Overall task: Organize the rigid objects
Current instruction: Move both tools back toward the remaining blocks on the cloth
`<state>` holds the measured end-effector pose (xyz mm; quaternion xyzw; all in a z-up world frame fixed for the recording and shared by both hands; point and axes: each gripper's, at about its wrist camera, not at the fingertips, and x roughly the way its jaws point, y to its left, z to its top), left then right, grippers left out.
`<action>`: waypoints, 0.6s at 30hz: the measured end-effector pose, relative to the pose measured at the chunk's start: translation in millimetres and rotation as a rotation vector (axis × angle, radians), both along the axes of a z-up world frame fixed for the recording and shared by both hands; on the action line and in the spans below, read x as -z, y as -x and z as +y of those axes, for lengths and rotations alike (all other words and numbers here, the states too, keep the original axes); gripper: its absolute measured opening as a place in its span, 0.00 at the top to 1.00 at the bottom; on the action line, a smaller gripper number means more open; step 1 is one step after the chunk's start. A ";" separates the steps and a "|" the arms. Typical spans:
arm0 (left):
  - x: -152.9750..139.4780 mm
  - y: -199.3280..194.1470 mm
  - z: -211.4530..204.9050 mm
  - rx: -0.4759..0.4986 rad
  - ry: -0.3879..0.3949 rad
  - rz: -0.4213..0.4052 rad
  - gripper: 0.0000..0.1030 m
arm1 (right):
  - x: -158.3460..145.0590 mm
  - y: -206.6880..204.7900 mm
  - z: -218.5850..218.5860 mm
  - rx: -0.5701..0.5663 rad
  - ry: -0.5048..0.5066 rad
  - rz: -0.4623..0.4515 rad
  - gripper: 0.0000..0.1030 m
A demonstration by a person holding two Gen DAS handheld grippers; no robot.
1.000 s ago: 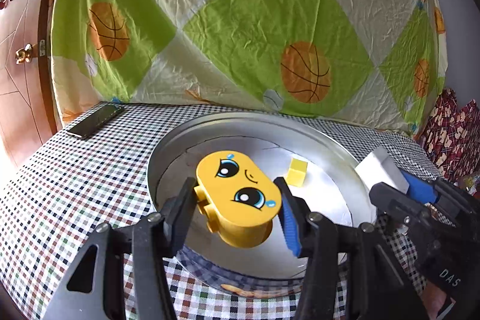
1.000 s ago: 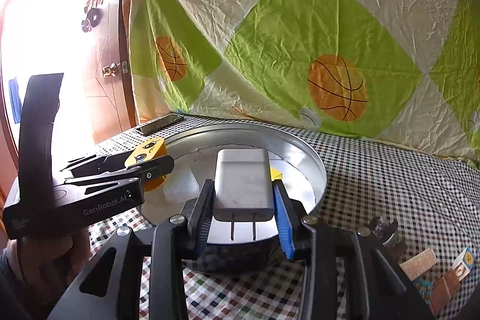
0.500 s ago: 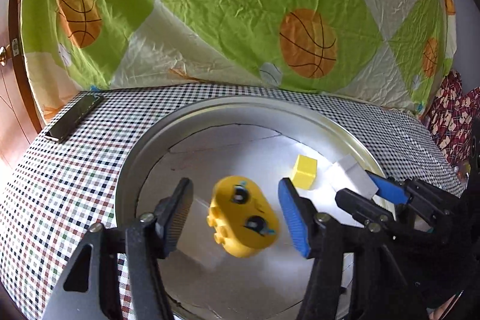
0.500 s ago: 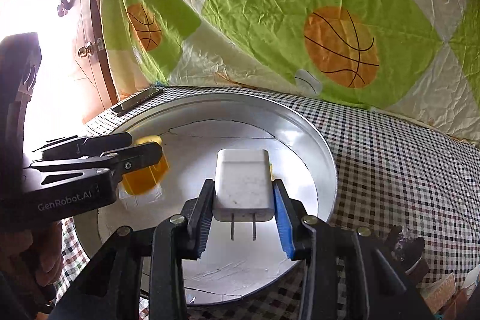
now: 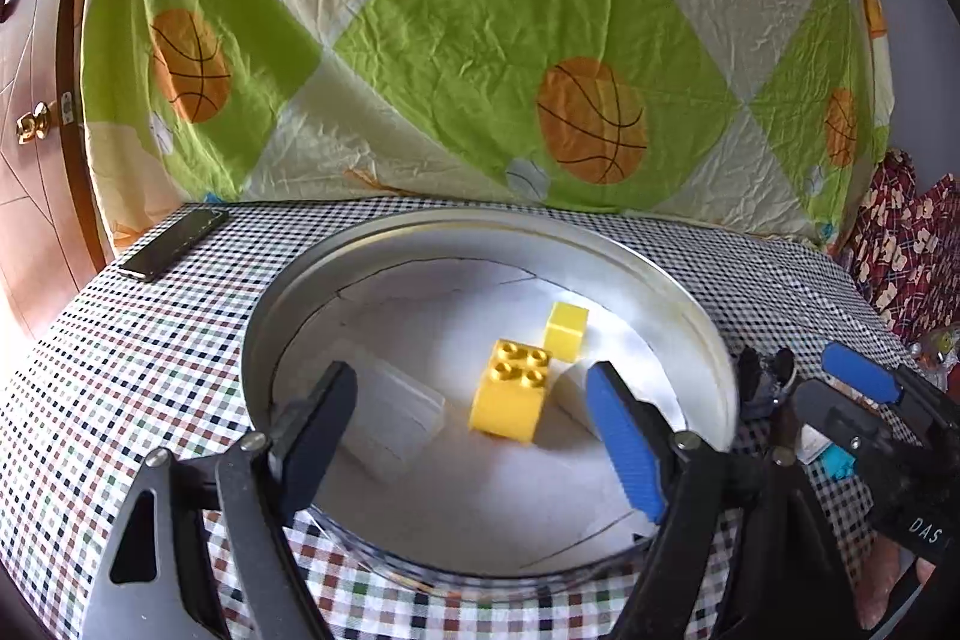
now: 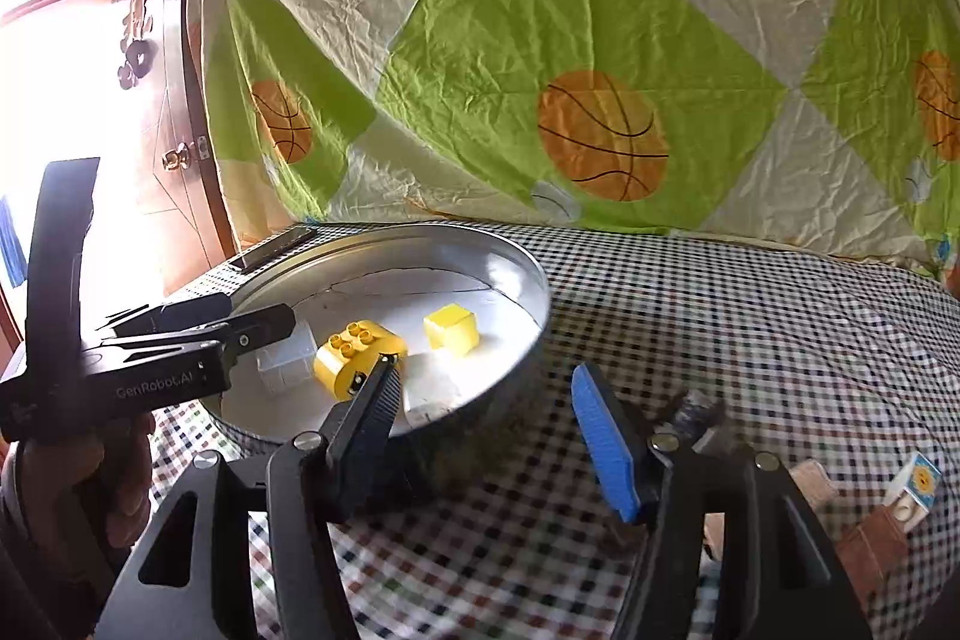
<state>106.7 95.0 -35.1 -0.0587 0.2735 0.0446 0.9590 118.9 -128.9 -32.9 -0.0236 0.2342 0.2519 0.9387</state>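
Observation:
A yellow toy brick with a face [image 5: 511, 395] lies in the round metal pan [image 5: 282, 292], studs up, beside a small yellow cube [image 5: 565, 331], a clear plastic box [image 5: 393, 415] and a white charger [image 5: 570, 391]. My left gripper [image 5: 474, 424] is open and empty above the pan's near side. In the right wrist view the brick [image 6: 355, 358], cube [image 6: 451, 328] and charger [image 6: 429, 394] lie in the pan [image 6: 516, 280]. My right gripper [image 6: 486, 418] is open and empty, just right of the pan's rim.
A black phone [image 5: 174, 244] lies on the checked tablecloth at the far left. Small blocks [image 6: 915, 490] and a dark object [image 6: 693, 409] lie on the cloth at the right. A basketball-print sheet [image 5: 480, 40] hangs behind the table. A wooden door [image 5: 30, 130] stands left.
My left gripper opened and dropped the yellow face brick into the pan, then drew back. My right gripper let the white charger go into the pan and moved right, off the rim.

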 end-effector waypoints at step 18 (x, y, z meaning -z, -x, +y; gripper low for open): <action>8.3 8.7 -158.7 0.296 -0.078 -0.015 0.13 | 26.5 23.4 -152.6 0.353 -0.079 0.003 0.32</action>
